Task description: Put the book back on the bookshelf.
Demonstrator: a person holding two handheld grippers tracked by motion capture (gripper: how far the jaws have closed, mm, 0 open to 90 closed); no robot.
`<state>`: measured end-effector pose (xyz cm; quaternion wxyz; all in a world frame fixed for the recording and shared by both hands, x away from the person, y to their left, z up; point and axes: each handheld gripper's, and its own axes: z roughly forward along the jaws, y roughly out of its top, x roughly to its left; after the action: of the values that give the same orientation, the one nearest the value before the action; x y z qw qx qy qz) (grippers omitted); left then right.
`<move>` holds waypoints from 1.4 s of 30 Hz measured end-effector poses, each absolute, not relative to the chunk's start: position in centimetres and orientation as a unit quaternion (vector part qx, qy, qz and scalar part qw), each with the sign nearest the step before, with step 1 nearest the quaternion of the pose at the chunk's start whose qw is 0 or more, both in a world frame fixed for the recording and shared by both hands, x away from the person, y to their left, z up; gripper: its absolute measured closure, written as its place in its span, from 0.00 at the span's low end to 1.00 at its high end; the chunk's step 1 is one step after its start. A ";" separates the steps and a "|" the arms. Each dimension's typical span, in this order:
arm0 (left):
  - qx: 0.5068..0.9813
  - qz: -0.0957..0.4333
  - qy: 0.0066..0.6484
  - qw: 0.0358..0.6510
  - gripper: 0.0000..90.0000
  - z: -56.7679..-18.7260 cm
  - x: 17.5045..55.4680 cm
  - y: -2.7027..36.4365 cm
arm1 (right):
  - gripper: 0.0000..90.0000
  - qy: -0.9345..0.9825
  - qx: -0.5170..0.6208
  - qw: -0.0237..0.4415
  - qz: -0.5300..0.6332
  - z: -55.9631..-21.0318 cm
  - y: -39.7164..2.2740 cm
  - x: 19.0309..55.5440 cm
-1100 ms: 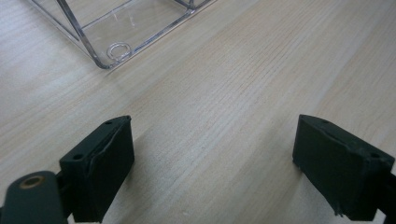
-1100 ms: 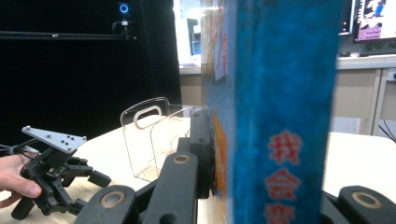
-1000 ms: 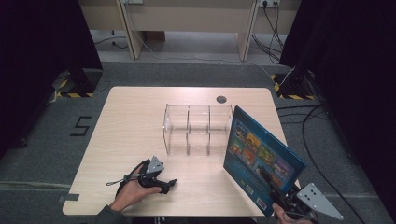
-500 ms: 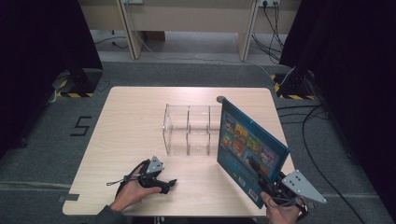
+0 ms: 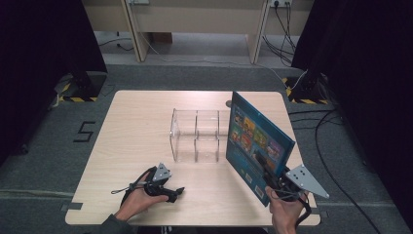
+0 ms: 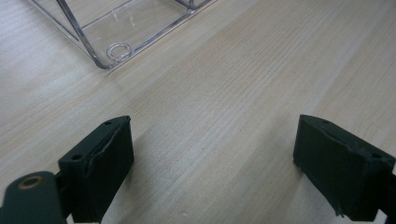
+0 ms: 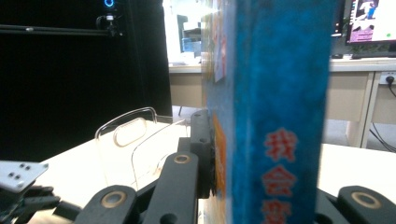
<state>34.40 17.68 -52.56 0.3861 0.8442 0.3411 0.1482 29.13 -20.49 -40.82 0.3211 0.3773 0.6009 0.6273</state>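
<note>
Black gripper [image 5: 271, 181], grey three-cornered plate [image 5: 306, 180], brass-ringed pivots, trailing cable

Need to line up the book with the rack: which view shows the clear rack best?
The high view: the whole clear rack with its dividers, beside the book. The left gripper view gives one base corner; the right gripper view a rounded divider top.

In the high view, the blue book [image 5: 255, 146] stands in front of the right end of the clear rack [image 5: 195, 136], hiding that end and the jaws of the right hand-held gripper [image 5: 272, 178] clamped on its lower edge; its cover pictures are too small to read. In the right hand-held gripper view, the book's spine is blurred, cut off at top and bottom, and covers the far jaw. The left hand-held gripper view crops the rack to one corner at the top edge.
</note>
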 end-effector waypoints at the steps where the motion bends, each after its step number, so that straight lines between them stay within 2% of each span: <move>1: 0.844 0.148 0.341 0.386 0.12 -52.6 34.4 17.7 | 0.92 0.599 0.377 0.324 0.627 -40.8 -20.3 29.5; 21: 0.846 0.147 0.339 0.385 0.11 -52.6 34.5 17.5 | 0.92 0.585 0.394 0.374 0.602 -40.4 -15.6 34.6; 42: 0.846 0.147 0.338 0.386 0.11 -52.6 34.4 17.5 | 0.92 0.579 0.396 0.424 0.573 -41.8 -13.0 37.0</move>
<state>34.42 17.48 -52.57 0.3858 0.8457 0.3384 0.1466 37.03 -12.98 -41.76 0.4238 0.3962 0.5791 0.5728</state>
